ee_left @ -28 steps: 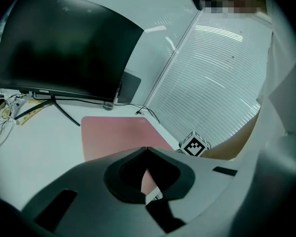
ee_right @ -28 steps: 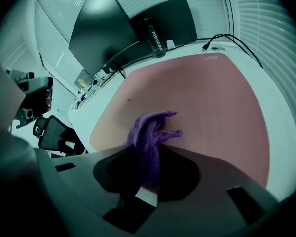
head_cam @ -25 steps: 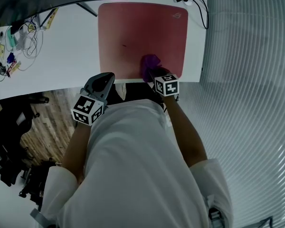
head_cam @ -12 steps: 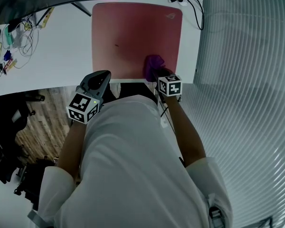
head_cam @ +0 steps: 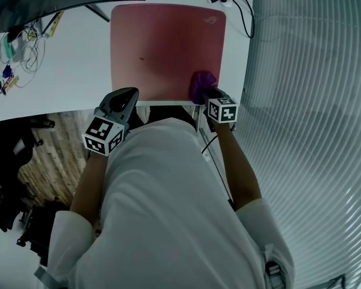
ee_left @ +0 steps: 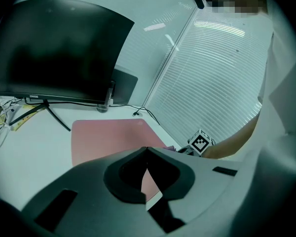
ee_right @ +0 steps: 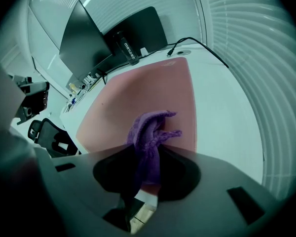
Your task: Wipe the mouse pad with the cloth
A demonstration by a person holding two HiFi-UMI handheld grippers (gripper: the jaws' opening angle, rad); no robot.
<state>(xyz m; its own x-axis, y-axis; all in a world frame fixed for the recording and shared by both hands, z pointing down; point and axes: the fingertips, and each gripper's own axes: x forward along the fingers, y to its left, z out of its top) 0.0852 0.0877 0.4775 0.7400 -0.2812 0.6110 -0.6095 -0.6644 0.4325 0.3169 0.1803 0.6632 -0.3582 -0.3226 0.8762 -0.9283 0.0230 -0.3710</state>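
A large pink mouse pad (head_cam: pixel 162 47) lies on the white desk (head_cam: pixel 72 77). A purple cloth (head_cam: pixel 201 84) rests on the pad's near right corner, and my right gripper (head_cam: pixel 206 95) is shut on it. In the right gripper view the cloth (ee_right: pixel 149 142) bunches up between the jaws over the pad (ee_right: pixel 143 102). My left gripper (head_cam: pixel 123 101) hovers at the desk's near edge, left of the pad's near left corner, shut and empty; its own view shows the jaws (ee_left: pixel 147 154) meeting above the pad (ee_left: pixel 113 137).
A dark curved monitor (ee_left: pixel 59 53) on a stand is behind the pad. Cables and small items (head_cam: pixel 9 53) clutter the desk's far left. A black cable (head_cam: pixel 240 11) runs at the desk's far right. Ribbed glass wall (head_cam: pixel 307 101) on the right; wooden floor (head_cam: pixel 54 155) below.
My right gripper has dragged the purple cloth rightward along the pad's near edge toward the near right corner. The left gripper has stayed near the desk edge.
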